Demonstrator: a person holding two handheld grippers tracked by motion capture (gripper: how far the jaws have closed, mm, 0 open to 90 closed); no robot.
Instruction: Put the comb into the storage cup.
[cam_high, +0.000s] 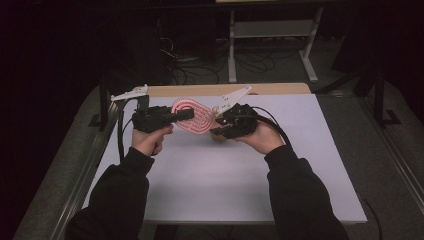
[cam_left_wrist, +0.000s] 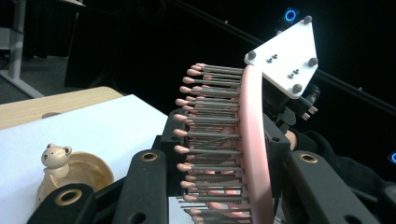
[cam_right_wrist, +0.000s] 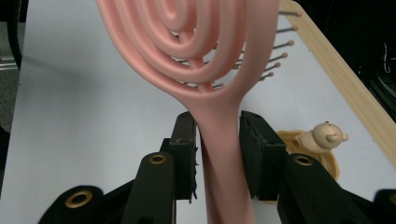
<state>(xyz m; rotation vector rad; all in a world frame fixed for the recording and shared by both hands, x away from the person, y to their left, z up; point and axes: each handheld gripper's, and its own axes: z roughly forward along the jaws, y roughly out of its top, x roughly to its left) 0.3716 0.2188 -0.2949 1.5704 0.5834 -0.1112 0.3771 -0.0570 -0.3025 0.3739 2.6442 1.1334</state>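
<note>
Hairbrush (cam_high: 192, 118): pink, held above white table (cam_high: 300, 165), near bear dish (cam_right_wrist: 322, 140).
Long axis: runs gripper to gripper.
Left gripper (cam_high: 184, 114): jaws pinching brush head.
Right gripper (cam_high: 219, 125): jaws hugging handle (cam_right_wrist: 224, 154); slight gap visible.

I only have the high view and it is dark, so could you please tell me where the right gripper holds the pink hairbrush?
Observer: The right gripper clamps the hairbrush by its handle, just below the head.
Operator: And the left gripper?
Observer: The left gripper pinches the head across bristles and rim.
Operator: Is anything underneath?
Observer: A small wooden dish with a bear figure sits on the table.
</note>
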